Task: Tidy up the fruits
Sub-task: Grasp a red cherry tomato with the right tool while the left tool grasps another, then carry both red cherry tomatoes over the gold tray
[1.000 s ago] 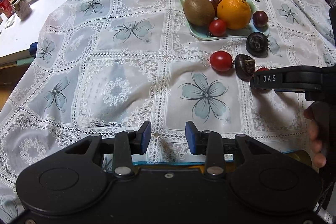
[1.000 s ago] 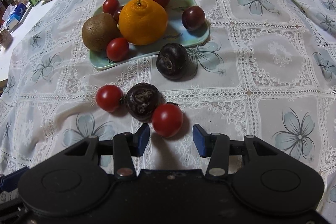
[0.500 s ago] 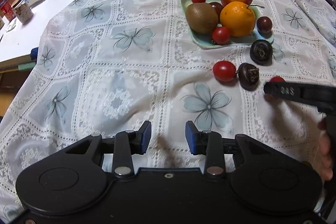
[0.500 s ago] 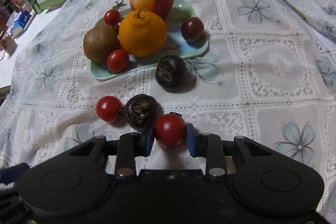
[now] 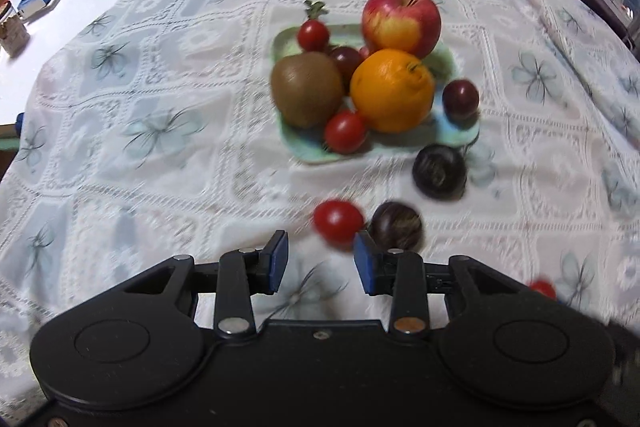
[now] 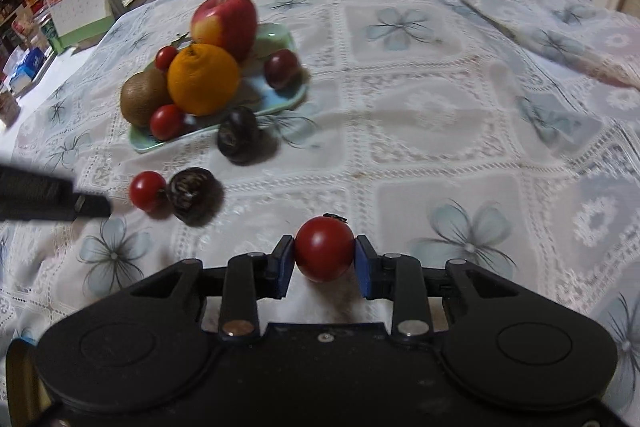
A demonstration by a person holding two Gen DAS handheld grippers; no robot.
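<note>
Lifted since a second ago, the right gripper (image 6: 325, 261) now clamps a tomato (image 6: 324, 249) above the cloth (image 6: 440, 131). Its partner, the left gripper (image 5: 321, 263), has swung in, jaws parted and empty, just short of another tomato (image 5: 338, 221). On the plate (image 6: 280, 35): one apple, one orange, one kiwi, two tomatoes. Two dark fruits (image 6: 190, 193) lie by the plate's near edge.

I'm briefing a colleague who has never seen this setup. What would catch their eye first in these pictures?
First, the red cherry tomato pinched between the right gripper pads, close to the camera. Next, the pale green plate farther back on the left, piled with an apple, an orange and a kiwi. Two dark round fruits and another tomato lie loose on the lace tablecloth before it.
</note>
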